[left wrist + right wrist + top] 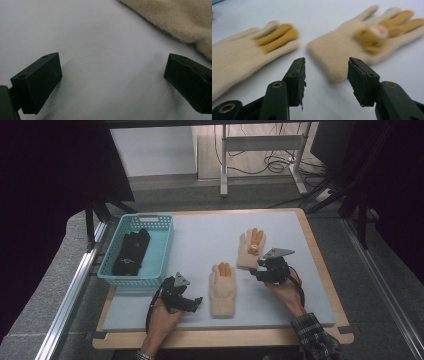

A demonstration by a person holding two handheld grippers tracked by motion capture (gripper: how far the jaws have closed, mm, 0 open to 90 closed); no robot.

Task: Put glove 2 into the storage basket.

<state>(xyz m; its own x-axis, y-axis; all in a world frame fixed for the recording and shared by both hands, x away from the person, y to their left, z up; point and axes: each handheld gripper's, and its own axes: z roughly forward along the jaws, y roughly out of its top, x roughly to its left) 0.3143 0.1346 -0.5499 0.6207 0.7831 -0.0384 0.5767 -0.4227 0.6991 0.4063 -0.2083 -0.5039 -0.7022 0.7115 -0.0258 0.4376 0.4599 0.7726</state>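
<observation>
In the high view we see two cream gloves with orange fingers lying flat on the grey worktop [200,235]. The near glove [223,290] lies between both hands, and the far glove [251,249] lies beyond it, toward the right. The left hand-held gripper [199,301] rests low on the worktop just beside the near glove. The right hand-held gripper [255,269] is just beside the cuff of the far glove. A turquoise basket [162,251] with a dark garment [131,251] inside stands at the left.

In the left gripper view the jaws stand wide apart, released, with bare worktop between them; the glove's cream edge [175,20] is above the right jaw.

In the right gripper view the jaws are released and hold nothing; they point at the cuff of the far glove [342,50], and the near glove [244,52] lies to its left.
</observation>
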